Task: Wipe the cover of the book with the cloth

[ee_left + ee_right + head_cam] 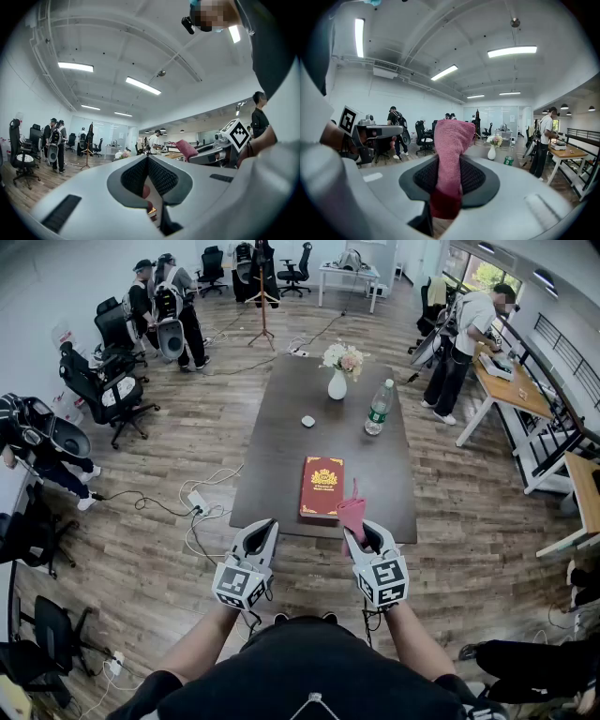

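Observation:
A red book [322, 487] with a gold emblem lies flat near the front edge of the dark table [281, 446]. My right gripper [357, 529] is shut on a pink cloth [353, 512], which sticks up between its jaws just before the book's near right corner. In the right gripper view the cloth [451, 154] stands upright in the closed pads. My left gripper [265, 524] hovers off the table's front edge, left of the book, with its jaws shut and nothing in them. The left gripper view looks level across the room, and the cloth [186, 149] shows to the right.
At the far end of the table stand a white vase of flowers [337, 371] and a green-labelled water bottle [379, 409], with a small pale object [307, 421] nearby. Cables and a power strip [198, 501] lie on the floor at the left. Office chairs, desks and people ring the room.

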### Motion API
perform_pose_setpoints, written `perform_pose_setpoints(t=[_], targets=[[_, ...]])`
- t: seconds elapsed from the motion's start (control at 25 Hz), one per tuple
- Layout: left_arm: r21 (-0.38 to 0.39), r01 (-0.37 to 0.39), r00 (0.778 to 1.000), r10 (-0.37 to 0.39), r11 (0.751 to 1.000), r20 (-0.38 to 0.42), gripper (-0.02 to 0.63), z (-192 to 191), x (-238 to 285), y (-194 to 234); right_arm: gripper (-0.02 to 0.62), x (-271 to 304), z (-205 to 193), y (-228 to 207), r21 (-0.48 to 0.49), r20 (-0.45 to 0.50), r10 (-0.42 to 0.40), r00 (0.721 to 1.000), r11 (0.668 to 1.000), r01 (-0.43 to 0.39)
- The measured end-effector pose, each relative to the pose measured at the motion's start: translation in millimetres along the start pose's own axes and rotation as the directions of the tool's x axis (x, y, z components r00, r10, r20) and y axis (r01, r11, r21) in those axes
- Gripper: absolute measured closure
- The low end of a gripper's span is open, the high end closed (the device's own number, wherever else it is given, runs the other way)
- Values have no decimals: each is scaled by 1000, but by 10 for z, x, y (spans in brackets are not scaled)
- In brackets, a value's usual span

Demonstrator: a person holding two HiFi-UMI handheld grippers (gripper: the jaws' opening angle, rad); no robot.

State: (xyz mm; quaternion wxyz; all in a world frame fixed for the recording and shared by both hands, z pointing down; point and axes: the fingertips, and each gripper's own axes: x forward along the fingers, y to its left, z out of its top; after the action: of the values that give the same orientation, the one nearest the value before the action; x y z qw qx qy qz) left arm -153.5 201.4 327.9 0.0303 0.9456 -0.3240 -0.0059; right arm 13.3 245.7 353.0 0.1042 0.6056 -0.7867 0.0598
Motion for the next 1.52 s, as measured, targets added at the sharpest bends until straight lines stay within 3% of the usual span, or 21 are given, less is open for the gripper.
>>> perform_pose_setpoints(t=[0.72,1.2,1.52], targets=[[-22,51,999,-51,998,9,611,-8,-85,159,479,151,23,136,32,-10,-29,1000,999,29],[2,52,998,-52,999,-21,611,-83,-185,422,480,262,-42,382,35,-42,-86,995,996,88],[-27,75,997,-75,997,-4,611,-122,-251,543,480,240,-102,494,52,-56,-126,990,990,129]])
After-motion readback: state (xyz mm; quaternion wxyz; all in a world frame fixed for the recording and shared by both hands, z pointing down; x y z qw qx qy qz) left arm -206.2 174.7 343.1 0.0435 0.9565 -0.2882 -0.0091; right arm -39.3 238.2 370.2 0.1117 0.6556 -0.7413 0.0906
